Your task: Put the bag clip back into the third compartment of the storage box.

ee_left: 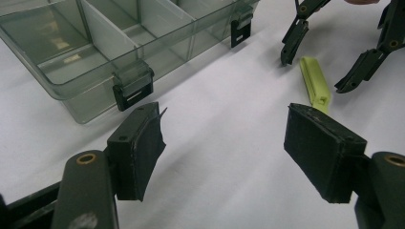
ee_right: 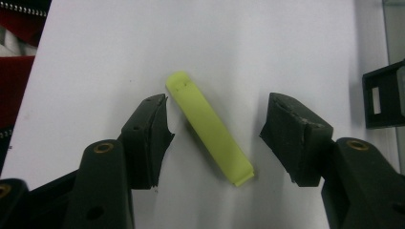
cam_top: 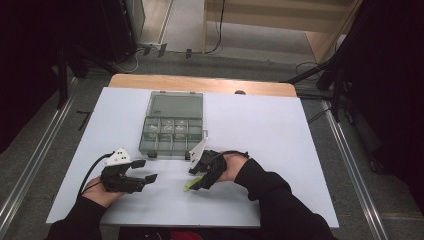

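A small yellow-green plastic bar [ee_right: 210, 126] lies flat on the white table [cam_top: 265, 135], just in front of the organiser box. My right gripper [ee_right: 220, 125] points down over it with one pad on each side. Both pads stand clear of the bar, so the gripper is open. The high view has the bar [cam_top: 189, 186] under my right gripper [cam_top: 196, 179]. My left gripper [cam_top: 148, 170] rests open to the left with nothing between its pads [ee_left: 138, 143]. From the left gripper view, the bar [ee_left: 315, 86] lies between the tips of the right gripper [ee_left: 313, 71].
A clear grey compartment box [cam_top: 172, 148] stands open at mid-table, lid laid back, black clasps [ee_left: 133, 88] facing me. Its compartments hold small pale items. A wooden table edge [cam_top: 200, 82] runs behind the white surface. Dark stands and cables flank the table.
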Demonstrator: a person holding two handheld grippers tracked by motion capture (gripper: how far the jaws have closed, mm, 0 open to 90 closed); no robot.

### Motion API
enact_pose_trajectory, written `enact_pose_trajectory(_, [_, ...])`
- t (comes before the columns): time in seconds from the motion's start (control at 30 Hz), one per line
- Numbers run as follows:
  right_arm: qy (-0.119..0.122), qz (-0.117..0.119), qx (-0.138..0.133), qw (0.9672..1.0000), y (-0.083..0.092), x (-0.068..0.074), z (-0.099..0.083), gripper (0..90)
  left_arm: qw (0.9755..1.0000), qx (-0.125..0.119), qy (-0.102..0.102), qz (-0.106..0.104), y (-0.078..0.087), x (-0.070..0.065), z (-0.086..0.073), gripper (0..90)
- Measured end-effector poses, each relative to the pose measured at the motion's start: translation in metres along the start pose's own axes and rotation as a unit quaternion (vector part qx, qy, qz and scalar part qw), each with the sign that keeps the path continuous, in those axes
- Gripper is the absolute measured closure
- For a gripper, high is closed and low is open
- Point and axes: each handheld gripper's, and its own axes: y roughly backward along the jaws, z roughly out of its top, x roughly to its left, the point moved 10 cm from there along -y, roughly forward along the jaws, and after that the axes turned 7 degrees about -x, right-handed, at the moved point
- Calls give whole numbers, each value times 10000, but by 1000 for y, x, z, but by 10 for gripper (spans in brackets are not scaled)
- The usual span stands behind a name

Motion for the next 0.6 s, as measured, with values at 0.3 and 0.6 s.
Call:
enact_pose_trajectory(0.3, [72, -168, -113, 9998, 0, 0, -3, 476, 10000, -24, 23, 0, 2, 0, 1, 287])
enact_pose_trajectory(0.6, [295, -377, -75, 9988, 0, 1, -3, 528, 10000, -21, 45, 7, 2, 1, 0, 287])
